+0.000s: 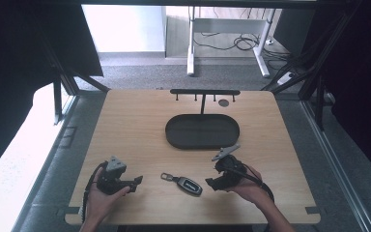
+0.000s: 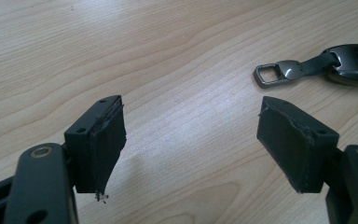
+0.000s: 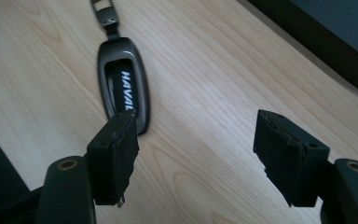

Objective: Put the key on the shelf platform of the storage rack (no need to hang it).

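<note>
- The dark grey, oval car key fob (image 3: 123,79) with white lettering and a metal loop lies flat on the pale wooden table (image 1: 140,121), low in the high view, between the two hands and just left of the right gripper (image 1: 213,182).
- In the right gripper view, the right gripper's (image 3: 196,158) two black padded jaws stand partly apart with only bare wood between them; the fob's rounded end sits just beyond, and seems partly tucked behind, the tip of the jaw at lower left of that frame, outside the gap. Whether pad and fob touch cannot be told.
- The fob's long axis runs from that jaw tip toward the top left of the frame, with the metal loop (image 3: 103,10) at the far end, so the jaws point nearly along the fob's length, not across it.
- The right gripper is judged the nearer one, and a small shift toward the frame's left would likely bring the fob between the pads.
- The left gripper (image 2: 191,140) holds its jaws wide over empty wood; in its view the fob's loop (image 2: 279,73) and strap lie at upper right, apart from the jaw tips.
- In the high view the left gripper (image 1: 137,182) points right toward the fob (image 1: 187,184), the right points left, each held low by a hand entering from the bottom edge.
- A black oval tray (image 1: 174,137) beneath a black hook rack (image 1: 204,92) stands behind, at centre frame.
</note>
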Tool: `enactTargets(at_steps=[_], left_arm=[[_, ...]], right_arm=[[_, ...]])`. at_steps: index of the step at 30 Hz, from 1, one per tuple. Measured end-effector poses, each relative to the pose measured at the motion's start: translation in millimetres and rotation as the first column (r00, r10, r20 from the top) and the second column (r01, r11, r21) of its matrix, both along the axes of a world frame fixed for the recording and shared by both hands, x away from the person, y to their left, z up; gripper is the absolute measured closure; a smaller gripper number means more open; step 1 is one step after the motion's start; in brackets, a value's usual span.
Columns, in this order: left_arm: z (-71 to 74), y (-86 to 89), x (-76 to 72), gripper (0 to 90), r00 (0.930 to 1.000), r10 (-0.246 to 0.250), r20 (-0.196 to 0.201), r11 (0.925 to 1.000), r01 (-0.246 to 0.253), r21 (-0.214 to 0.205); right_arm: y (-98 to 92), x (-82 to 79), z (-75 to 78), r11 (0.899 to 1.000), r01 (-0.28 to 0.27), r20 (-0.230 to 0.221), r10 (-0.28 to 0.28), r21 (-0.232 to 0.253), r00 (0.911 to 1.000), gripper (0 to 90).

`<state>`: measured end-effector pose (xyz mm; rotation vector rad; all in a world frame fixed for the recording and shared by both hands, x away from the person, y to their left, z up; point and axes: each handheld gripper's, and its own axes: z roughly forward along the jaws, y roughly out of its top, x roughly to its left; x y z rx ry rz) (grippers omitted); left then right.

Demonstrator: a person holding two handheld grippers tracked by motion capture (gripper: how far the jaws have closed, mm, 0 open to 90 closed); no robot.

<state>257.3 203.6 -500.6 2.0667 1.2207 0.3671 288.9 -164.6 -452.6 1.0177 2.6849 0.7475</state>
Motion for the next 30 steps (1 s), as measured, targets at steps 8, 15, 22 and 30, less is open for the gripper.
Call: enactTargets(at_steps=[8, 15, 22, 30], left_arm=[[0.0, -1.9, -1.3, 23.5, 1.0, 0.004, -0.001, 1.0, -0.004, 0.002], [0.4, 0.0, -0.5, 23.1, 1.0, 0.009, 0.002, 0.9999, -0.008, -0.008], [0.3, -1.9, 0.8, 22.8, 1.0, -0.001, 0.0, 1.0, 0.001, -0.005], [-0.1, -3.7, 1.1, 22.8, 1.0, -0.006, 0.001, 1.0, 0.006, -0.003]], right_arm=[[35.0, -2.5, -2.0, 0.996, -0.077, -0.049, 0.074, -0.05, 0.996, 30.4], [59.8, -0.7, -10.7, 0.987, -0.126, -0.073, 0.119, -0.095, 0.9901, 29.3], [83.9, 3.3, -21.4, 0.976, -0.167, -0.094, 0.155, -0.137, 0.9835, 28.3], [101.1, 11.0, -38.1, 0.964, -0.189, -0.107, 0.171, -0.187, 0.9794, 31.0]])
